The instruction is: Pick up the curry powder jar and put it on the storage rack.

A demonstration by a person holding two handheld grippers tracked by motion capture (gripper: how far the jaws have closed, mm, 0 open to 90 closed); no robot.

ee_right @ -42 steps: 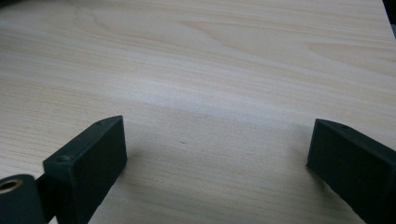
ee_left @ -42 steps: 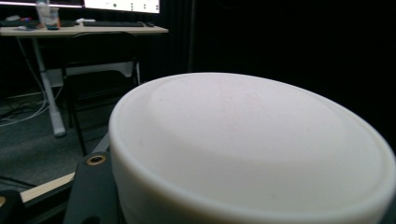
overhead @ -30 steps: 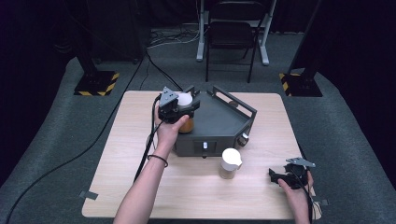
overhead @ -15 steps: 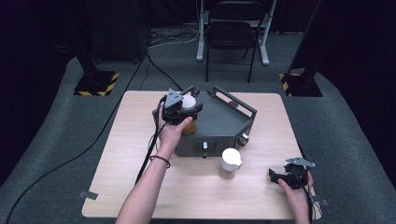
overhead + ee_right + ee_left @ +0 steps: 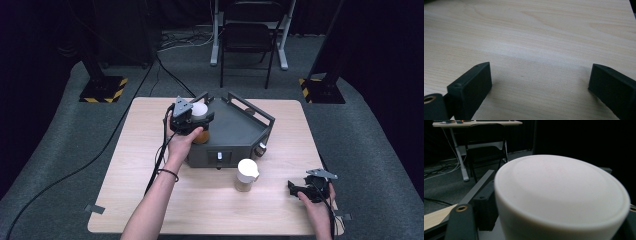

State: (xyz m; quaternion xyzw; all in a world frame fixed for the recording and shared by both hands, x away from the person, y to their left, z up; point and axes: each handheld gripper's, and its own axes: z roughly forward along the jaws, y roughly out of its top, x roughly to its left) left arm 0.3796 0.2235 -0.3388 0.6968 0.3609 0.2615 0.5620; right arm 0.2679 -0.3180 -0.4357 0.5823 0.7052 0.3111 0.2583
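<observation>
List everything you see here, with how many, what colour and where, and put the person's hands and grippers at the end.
Table: one, light wood, centre of a grey carpeted floor.
Tray: one, dark grey, with raised handles, on the far middle of the table.
White-lidded jars: two; one with amber contents at the tray's left edge between the left gripper's jaws, one on the table in front of the tray.
Chair: one, black, beyond the table.
Stand bases: two, black with yellow stripes, on the floor at far left and far right.
Left gripper: black, jaws have just been opening around the jar.
Right gripper: black, open, near the table's right front corner.
</observation>
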